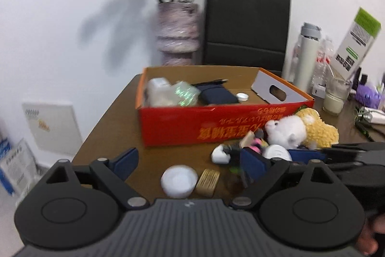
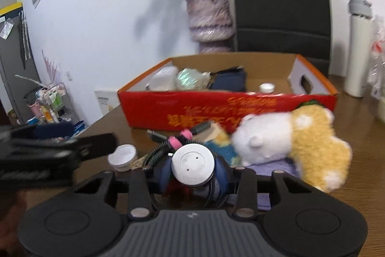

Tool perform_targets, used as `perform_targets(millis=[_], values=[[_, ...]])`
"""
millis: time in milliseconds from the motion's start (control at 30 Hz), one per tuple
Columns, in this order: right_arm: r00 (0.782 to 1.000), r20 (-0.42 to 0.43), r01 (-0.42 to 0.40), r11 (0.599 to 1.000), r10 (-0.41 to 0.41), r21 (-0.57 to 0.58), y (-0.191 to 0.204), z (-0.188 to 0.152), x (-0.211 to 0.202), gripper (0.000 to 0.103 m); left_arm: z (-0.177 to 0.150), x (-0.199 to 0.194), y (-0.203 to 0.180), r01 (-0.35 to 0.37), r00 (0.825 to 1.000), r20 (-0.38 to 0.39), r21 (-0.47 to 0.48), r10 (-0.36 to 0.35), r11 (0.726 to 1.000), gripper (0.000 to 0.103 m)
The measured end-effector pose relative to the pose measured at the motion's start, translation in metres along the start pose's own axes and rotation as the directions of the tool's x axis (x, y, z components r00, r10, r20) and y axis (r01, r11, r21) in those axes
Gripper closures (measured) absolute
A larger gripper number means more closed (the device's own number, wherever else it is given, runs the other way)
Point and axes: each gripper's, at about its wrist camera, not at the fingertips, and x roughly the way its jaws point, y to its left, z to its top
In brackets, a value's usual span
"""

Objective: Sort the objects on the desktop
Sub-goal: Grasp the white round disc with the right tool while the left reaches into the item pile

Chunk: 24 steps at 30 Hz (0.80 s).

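We held two grippers over a brown desk (image 1: 115,117), low in both frames, with the red cardboard box (image 1: 192,122) at frame centre as the likely sorting bin. In the right-wrist view, the right gripper (image 2: 193,168) sat at lower centre with its blue pads pressed against the sides of one round white disc (image 2: 193,165), a grip we judged was meant to carry it to the box. In the left-wrist view, the left gripper (image 1: 190,160) stood wide open at the bottom of the frame with nothing between its fingers, seemingly kept free for the next pick; beneath it lay one white lid (image 1: 178,181) and one small gold block (image 1: 208,182), touching side by side.

The unsorted pile lay against the box's near wall, at centre right: one white-and-yellow plush toy (image 2: 288,141) resting on a purple cloth (image 2: 276,168), plus small pieces too blurred to count. Inside the box we counted one white container (image 1: 158,90), one iridescent wrapped item (image 1: 185,93), one dark pouch (image 1: 216,94) and one small white cap (image 1: 241,96). One vase of dried flowers (image 1: 178,33) and one black paper bag (image 1: 247,21) stood behind, upper centre.
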Motion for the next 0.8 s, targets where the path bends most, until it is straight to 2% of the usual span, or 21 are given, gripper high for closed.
perform_targets(millis=[100,233,367,500,567,633,700,800], values=[[0.999,0.033,0.018,0.998,-0.020,0.068,-0.020,-0.002,-0.010,0.065,0.011,0.021,-0.017,0.052,0.999,-0.007,0.057,-0.052,0.997,0.012],[0.998,0.053,0.016,0.992,-0.023,0.124,-0.040,-0.003,-0.018,0.065,0.017,0.038,-0.024,0.110,0.992,-0.064,0.006,-0.110,0.994,0.016],[0.987,0.132,-0.125,0.956,0.092,0.265,-0.071,-0.004,-0.037,0.065,0.013,0.031,-0.017,0.052,0.997,-0.053,-0.031,-0.053,0.998,0.016],[0.970,0.224,-0.163,0.938,0.096,0.305,-0.088,0.000,-0.061,0.065,0.007,0.019,-0.027,0.123,0.989,-0.073,-0.063,-0.127,0.990,0.014],[0.967,0.254,-0.111,0.952,0.037,0.285,-0.090,0.002,-0.072,0.065,0.004,0.018,-0.045,0.165,0.982,-0.084,-0.027,-0.166,0.986,0.014],[0.973,0.232,-0.049,0.966,-0.012,0.253,-0.092,0.004,-0.073,0.065,-0.002,0.019,-0.067,0.183,0.980,-0.084,0.031,-0.179,0.983,0.015],[0.978,0.208,-0.051,0.959,-0.008,0.277,-0.098,0.001,-0.071,0.065,-0.006,0.023,-0.088,0.181,0.981,-0.090,0.090,-0.173,0.979,0.021],[0.979,0.205,-0.043,0.954,-0.019,0.298,-0.106,-0.004,-0.072,0.065,-0.005,0.031,-0.103,0.186,0.981,-0.074,0.129,-0.177,0.974,0.023]])
